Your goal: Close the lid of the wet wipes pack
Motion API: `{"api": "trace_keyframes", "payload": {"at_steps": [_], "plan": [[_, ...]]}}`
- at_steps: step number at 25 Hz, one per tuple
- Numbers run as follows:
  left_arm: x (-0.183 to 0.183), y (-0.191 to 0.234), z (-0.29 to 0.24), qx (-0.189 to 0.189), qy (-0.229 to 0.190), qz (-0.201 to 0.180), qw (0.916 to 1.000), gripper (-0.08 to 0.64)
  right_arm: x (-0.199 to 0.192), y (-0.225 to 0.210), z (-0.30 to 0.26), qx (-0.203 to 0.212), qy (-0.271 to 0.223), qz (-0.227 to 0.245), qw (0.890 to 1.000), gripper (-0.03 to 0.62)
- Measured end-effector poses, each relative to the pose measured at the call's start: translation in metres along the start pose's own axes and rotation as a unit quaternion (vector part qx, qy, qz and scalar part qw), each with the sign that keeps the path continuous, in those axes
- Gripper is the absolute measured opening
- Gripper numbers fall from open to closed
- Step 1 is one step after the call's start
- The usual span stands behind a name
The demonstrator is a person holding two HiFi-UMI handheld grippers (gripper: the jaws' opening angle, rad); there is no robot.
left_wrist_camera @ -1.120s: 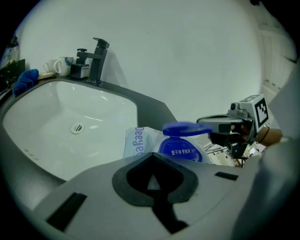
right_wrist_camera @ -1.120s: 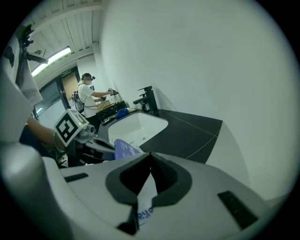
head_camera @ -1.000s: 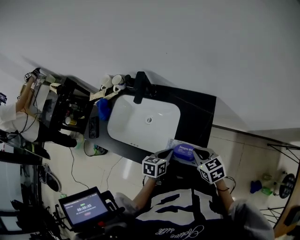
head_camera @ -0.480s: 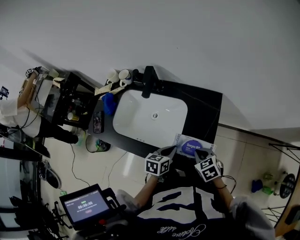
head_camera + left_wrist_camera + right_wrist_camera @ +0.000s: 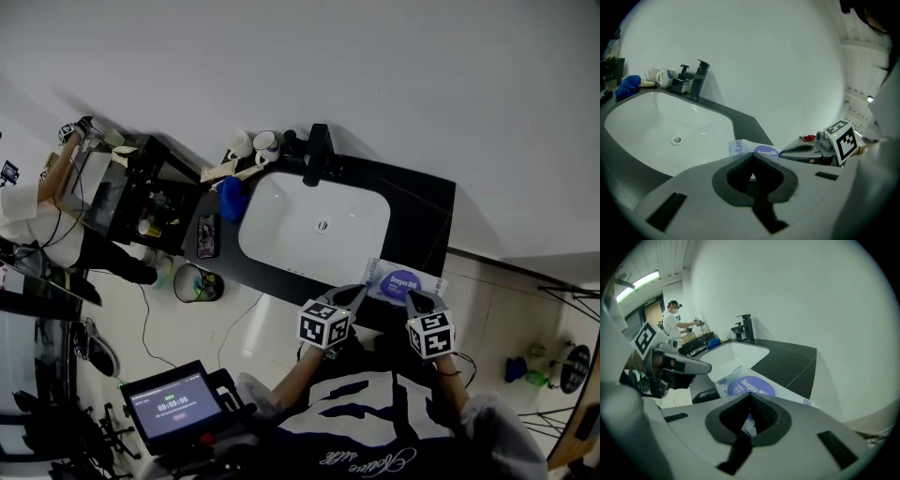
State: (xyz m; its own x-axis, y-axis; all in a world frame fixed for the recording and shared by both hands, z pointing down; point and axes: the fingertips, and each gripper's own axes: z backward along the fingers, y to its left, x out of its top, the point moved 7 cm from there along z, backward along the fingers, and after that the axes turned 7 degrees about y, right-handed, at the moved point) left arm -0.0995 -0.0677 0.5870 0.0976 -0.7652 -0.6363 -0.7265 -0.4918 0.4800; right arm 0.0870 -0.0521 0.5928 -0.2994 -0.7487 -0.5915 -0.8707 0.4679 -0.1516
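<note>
The wet wipes pack (image 5: 405, 283) lay at the near right corner of the dark worktop (image 5: 417, 220), just beside the white basin (image 5: 281, 230). Its round blue-violet lid (image 5: 750, 386) lay flat on the pale, crinkly wrapper. The white writing on the lid looked like "Deeyeo", with smaller characters after it that I couldn't read.

My left tongs (image 5: 354, 296) hung at the pack's left edge and my right tongs (image 5: 412, 302) at its near edge. Both had their jaws pressed together, tip to tip, with nothing clamped between them. Through the hollow behind the right tips I saw only a bit of the blue lid and white wrapper below.

The right gripper view caught my left tongs with its black-and-white marker cube (image 5: 647, 338), and, far off, a person (image 5: 672, 322) standing at a cluttered shelf. The left gripper view gave the smooth basin with its drain (image 5: 677, 139), the angular black tap (image 5: 698, 79), two white mugs (image 5: 658, 76) and a crumpled blue cloth (image 5: 628, 85).

Only the head view showed a phone (image 5: 206, 236) on the worktop's left end and a timer screen (image 5: 171, 406), its digits too small to read.
</note>
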Motion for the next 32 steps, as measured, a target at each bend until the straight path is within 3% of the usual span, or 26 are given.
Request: {"api": "trace_keyframes", "payload": {"at_steps": [5,15,24,32], "plan": [[0.004,-0.005,0.025,-0.030,-0.028,-0.012,0.9991,0.001,0.007,0.020,0.021,0.014,-0.071,-0.085,0.994,-0.003],[-0.009,-0.020,0.080,-0.089,-0.068,-0.035,0.9931,0.000,-0.003,0.082,0.067,-0.026,-0.165,-0.123,0.978,-0.003],[-0.041,-0.055,0.112,-0.137,-0.061,-0.040,0.9879,0.001,-0.031,0.127,0.108,-0.047,-0.179,-0.124,0.975,-0.003],[-0.060,-0.082,0.127,-0.132,-0.079,-0.043,0.9871,0.000,-0.055,0.145,0.133,-0.038,-0.198,-0.112,0.973,-0.005]]}}
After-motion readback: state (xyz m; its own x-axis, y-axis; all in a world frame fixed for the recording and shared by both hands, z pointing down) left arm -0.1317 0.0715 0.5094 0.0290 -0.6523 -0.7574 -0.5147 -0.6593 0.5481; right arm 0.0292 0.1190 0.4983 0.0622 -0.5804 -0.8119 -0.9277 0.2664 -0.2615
